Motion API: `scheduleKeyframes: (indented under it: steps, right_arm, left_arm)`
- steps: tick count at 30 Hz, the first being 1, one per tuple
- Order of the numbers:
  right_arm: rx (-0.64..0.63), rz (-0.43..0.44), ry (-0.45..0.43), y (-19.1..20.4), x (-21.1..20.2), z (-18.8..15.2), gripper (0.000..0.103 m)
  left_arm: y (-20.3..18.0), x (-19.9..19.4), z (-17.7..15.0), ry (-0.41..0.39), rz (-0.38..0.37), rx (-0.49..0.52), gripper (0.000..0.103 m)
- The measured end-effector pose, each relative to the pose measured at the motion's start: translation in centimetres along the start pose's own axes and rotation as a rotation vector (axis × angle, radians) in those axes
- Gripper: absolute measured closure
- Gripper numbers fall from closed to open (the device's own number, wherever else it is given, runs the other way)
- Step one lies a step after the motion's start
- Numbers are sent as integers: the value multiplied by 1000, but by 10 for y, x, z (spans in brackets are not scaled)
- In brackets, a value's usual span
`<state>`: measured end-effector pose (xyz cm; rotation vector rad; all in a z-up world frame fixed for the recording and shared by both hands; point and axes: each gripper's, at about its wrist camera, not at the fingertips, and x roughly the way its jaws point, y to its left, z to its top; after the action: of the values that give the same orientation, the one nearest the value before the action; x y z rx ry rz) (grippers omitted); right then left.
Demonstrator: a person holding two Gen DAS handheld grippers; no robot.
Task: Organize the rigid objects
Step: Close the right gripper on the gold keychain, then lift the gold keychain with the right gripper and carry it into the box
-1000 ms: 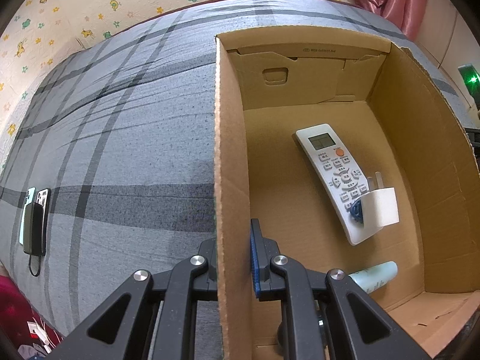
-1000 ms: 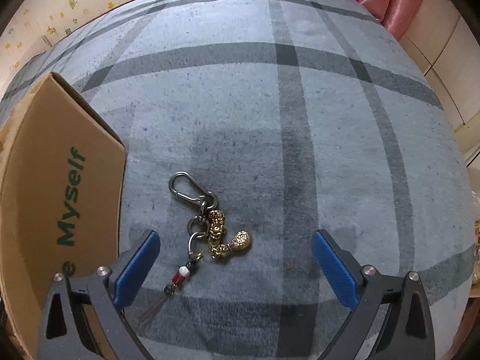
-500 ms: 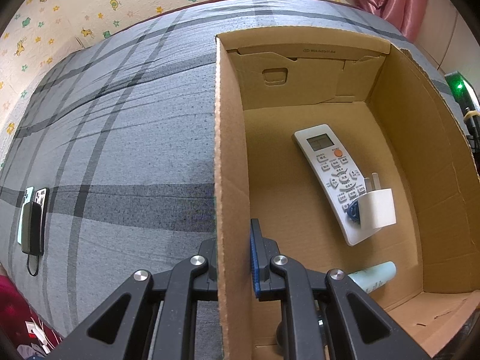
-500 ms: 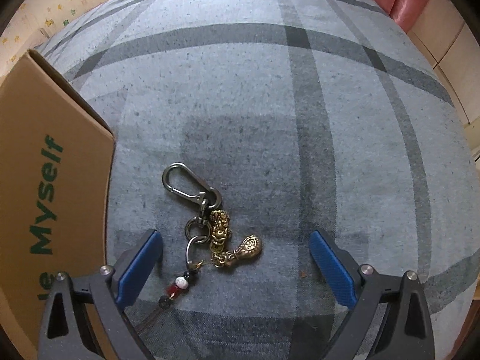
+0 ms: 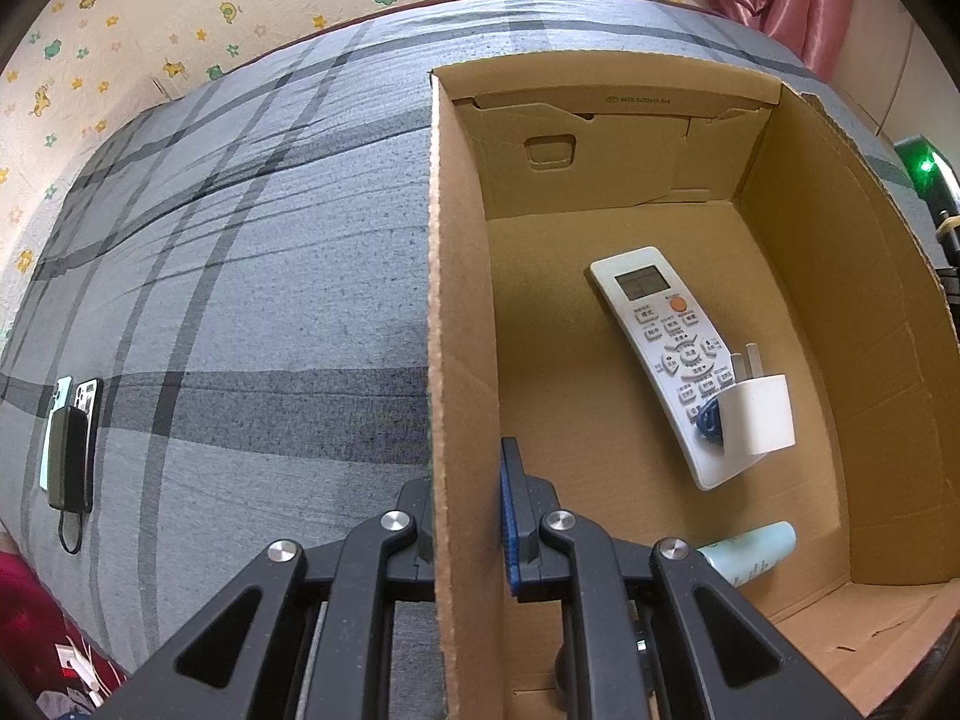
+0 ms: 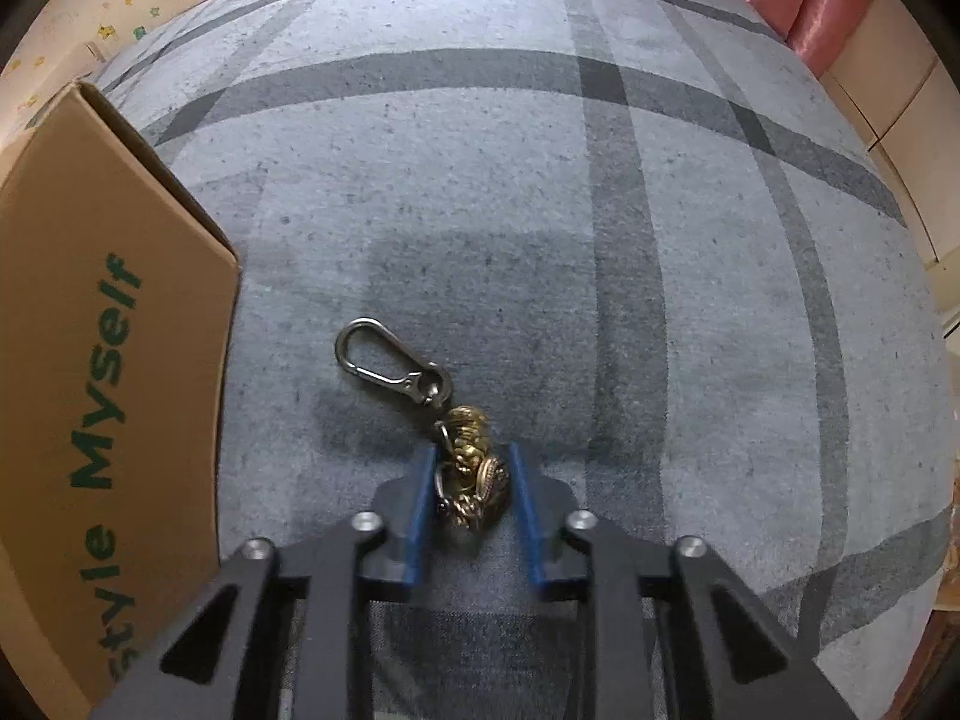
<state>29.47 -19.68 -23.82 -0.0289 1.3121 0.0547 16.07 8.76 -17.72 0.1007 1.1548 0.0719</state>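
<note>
Clamped around the brass charms of the keychain (image 6: 462, 468), my right gripper (image 6: 471, 504) has just been closing, and the blue pads now sit against the bunched charms on either side. I judge the pinch is made, though part of the bundle hides behind the pads, so I cannot be sure how much of it they actually catch. The keychain lies on the grey plaid bedspread (image 6: 600, 210), just right of the cardboard box (image 6: 90, 360), with its steel carabiner (image 6: 390, 363) stretched out on the far side of my pads.

This thing looks small and dense for its size: hard metal pieces joined by loose rings, so it will hang and swing rather than hold a shape. The rounded brass looks slick, and a charm could roll out of a shallow pinch. Taking it at the thick cluster, as I have, seems better than at the thin carabiner, which should dangle below once lifted.

Meanwhile my left gripper (image 5: 468, 516) is clenched on the near left wall of the box, steadying it. Inside lie a white remote control (image 5: 660, 354), a white plug adapter (image 5: 759, 420) resting on it, and a pale green tube (image 5: 750, 552) in the near corner.
</note>
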Motion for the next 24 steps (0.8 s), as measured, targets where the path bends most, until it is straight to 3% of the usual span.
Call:
scheduleKeyframes:
  steps: [16, 19, 24]
  right_arm:
    - [9, 26, -71, -3, -62, -22, 84]
    - [4, 22, -94, 2, -79, -25, 93]
    - [-15, 4, -109, 8, -96, -30, 95]
  left_arm:
    - [1, -1, -1, -5, -6, 0, 90]
    - [3, 0, -1, -4, -18, -5, 90]
    - [4, 2, -1, -5, -15, -1, 90]
